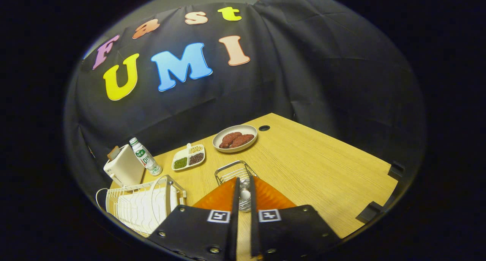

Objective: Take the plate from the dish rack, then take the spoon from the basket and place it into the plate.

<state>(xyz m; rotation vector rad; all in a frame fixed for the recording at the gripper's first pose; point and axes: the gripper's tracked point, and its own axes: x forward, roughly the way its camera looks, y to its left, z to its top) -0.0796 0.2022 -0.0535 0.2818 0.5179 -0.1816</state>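
Where the gripper (243, 189) reached forward over the desk (303, 166), its two fingers (234, 200) stood nearly closed, with a narrow gap between them. A white spoon (245, 194) sat in that gap at the fingertips, above a wire basket (232, 172); whether both fingers pressed on the spoon could not be told. Square black-and-white marker tags (218, 216) were fixed on the gripper body, one on each side of the gap. A white dish rack (142, 204) stood just beside the gripper, with a white plate (146, 211) upright in it. Behind the dish rack stood a white toaster (123, 166) holding a slice of bread (113, 153), and next to it a white bottle (145, 156) with a green cap and a green label; the label's writing was too small to read. Beyond the basket lay a white divided tray (188, 157) with green, dark and pale grains in separate compartments. Farther on, a round bowl (235, 138) held two reddish-brown sausages (236, 139). A dark round hole (264, 128) pierced the desk just beside the bowl.
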